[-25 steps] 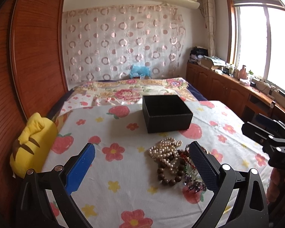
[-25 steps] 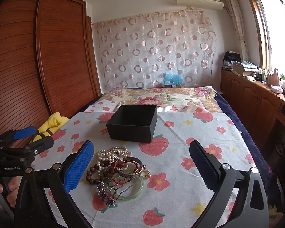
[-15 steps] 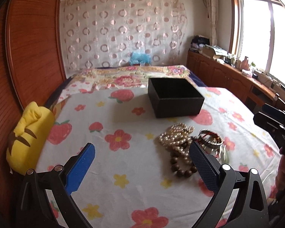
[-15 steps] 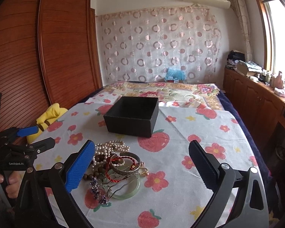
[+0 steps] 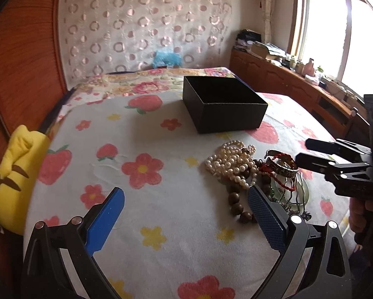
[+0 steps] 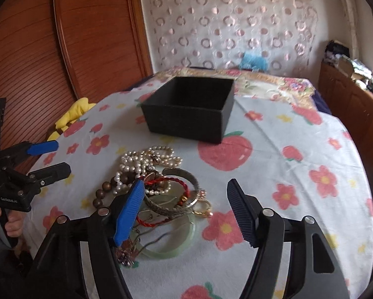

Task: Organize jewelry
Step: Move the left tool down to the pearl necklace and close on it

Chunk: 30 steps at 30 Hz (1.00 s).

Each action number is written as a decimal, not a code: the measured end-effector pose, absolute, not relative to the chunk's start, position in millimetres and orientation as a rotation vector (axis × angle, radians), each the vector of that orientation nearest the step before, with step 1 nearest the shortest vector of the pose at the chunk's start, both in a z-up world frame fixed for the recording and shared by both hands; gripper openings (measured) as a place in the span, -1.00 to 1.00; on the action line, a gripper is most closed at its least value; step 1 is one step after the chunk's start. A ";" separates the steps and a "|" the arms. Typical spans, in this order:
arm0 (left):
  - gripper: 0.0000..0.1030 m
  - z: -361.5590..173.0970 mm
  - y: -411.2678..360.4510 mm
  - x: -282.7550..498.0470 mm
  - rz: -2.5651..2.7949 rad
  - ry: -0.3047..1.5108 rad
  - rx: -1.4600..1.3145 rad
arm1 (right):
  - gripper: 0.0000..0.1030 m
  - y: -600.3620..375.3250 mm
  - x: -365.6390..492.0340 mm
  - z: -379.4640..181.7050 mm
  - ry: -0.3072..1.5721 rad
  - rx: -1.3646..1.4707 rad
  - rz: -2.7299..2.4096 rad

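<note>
I see a bed (image 5: 161, 224) with a white sheet (image 6: 286, 154) covered in red flowers and strawberries. A black box (image 5: 223, 104) sits open on the sheet. Near it lies a pile of jewelry (image 6: 159, 186): white pearls (image 5: 232, 160), brown wooden beads (image 5: 237, 200), a silver bangle (image 6: 186, 174), a red cord (image 6: 179, 183) and a green ring (image 6: 169, 246). A yellow toy (image 5: 14, 174) lies at the bed's left edge.

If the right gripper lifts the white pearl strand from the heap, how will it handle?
The white pearl strand lies in loose coils, so it will probably drape limply. It overlaps the brown wooden bead bracelet, so it may drag that along. Its round, glossy beads may slip between the right gripper's fingers.
</note>
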State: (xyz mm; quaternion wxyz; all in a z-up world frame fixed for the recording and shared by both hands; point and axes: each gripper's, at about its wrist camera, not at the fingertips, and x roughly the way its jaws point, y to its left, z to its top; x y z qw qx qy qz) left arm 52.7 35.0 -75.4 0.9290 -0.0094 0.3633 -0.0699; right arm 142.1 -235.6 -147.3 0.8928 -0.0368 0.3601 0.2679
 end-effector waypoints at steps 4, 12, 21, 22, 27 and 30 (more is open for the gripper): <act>0.53 -80.6 36.9 65.1 -0.185 0.767 -0.021 | 0.47 -224.3 151.6 -153.8 0.793 -0.077 0.598; 0.07 -91.6 32.4 92.0 -0.232 0.826 -0.020 | 0.45 -209.8 162.4 -165.1 0.848 -0.104 0.615; -0.08 -95.0 27.9 112.1 -0.281 0.865 -0.047 | 0.24 -221.8 155.5 -154.5 0.805 -0.107 0.609; -0.11 -95.4 27.5 113.8 -0.284 0.869 -0.051 | 0.24 -224.1 154.0 -151.9 0.793 -0.107 0.604; -0.34 -100.2 23.6 124.8 -0.327 0.906 -0.088 | 0.24 -232.5 147.9 -143.6 0.764 -0.102 0.597; -0.46 -102.9 19.2 132.9 -0.324 0.923 -0.082 | 0.24 -236.0 145.4 -142.5 0.758 -0.105 0.590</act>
